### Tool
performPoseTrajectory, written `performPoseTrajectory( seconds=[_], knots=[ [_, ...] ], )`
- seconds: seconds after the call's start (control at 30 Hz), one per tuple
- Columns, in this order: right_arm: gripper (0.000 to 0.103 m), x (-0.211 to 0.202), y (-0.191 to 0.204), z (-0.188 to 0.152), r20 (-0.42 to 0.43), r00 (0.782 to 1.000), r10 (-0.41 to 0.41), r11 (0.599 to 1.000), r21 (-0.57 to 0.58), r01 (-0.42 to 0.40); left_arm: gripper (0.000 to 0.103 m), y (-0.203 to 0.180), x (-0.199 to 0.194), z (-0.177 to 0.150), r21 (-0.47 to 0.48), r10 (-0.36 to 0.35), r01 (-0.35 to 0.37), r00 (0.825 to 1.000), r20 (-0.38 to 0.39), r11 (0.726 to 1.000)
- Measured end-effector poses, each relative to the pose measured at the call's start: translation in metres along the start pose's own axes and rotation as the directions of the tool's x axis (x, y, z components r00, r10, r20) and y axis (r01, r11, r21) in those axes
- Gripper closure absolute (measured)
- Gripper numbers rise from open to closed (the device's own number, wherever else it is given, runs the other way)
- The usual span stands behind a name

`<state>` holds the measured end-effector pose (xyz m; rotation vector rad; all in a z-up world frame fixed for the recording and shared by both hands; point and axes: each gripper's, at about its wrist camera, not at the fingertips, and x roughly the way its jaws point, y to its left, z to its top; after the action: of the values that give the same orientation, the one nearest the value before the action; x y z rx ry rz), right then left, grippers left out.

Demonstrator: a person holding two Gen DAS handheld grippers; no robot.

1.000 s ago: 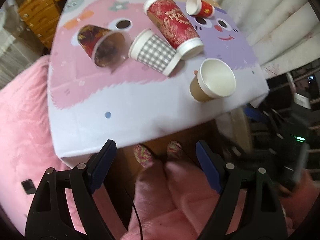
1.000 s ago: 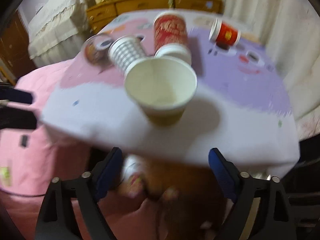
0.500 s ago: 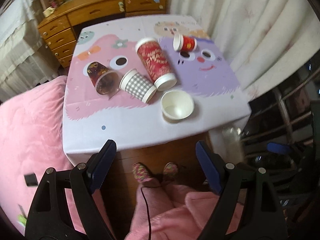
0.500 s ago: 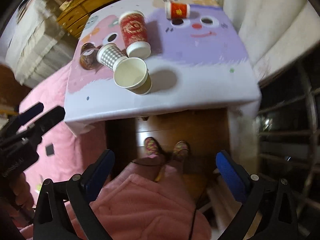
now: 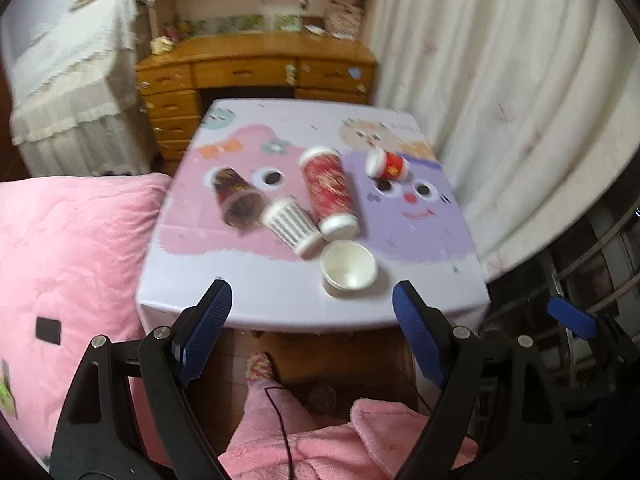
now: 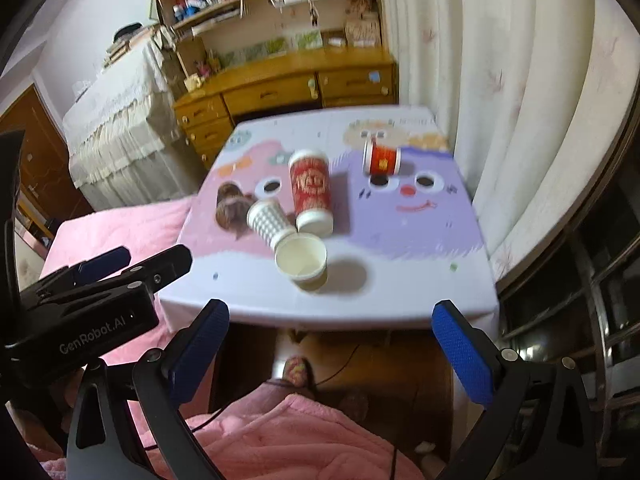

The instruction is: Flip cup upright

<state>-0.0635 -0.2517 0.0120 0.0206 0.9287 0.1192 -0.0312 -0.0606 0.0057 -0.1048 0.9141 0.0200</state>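
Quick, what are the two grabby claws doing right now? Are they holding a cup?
Left gripper: open, holding nothing, back from the table.
Right gripper: open, holding nothing; the plain cup stands upright on the table.

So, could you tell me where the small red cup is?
In both views the small red cup lies on its side at the table's far right, beyond the tall red cup.
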Motion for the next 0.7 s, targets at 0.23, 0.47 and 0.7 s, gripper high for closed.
performPoseTrajectory(
  seconds=[0.23,0.47,0.7],
  knots=[
    [0.000,-0.025,-0.008,-0.001,0.079,0.997,0.000,0.998,0.060,-0.004,0.011,0.007,-0.019,-0.011,-0.018,0.080,-0.079,0.995,0.067,0.997],
    [0.000,-0.038,-0.005,0.000,0.140,0.990,-0.023,0.998,0.055,0.015,0.001,0.012,-0.024,-0.011,-0.039,0.089,-0.086,0.992,0.086,0.996],
    [0.000,-0.045,-0.006,-0.005,0.162,0.985,-0.057,0.997,0.057,0.048,0.001,0.010,-0.017,-0.013,-0.055,0.063,-0.059,0.996,0.069,0.997]
  ],
)
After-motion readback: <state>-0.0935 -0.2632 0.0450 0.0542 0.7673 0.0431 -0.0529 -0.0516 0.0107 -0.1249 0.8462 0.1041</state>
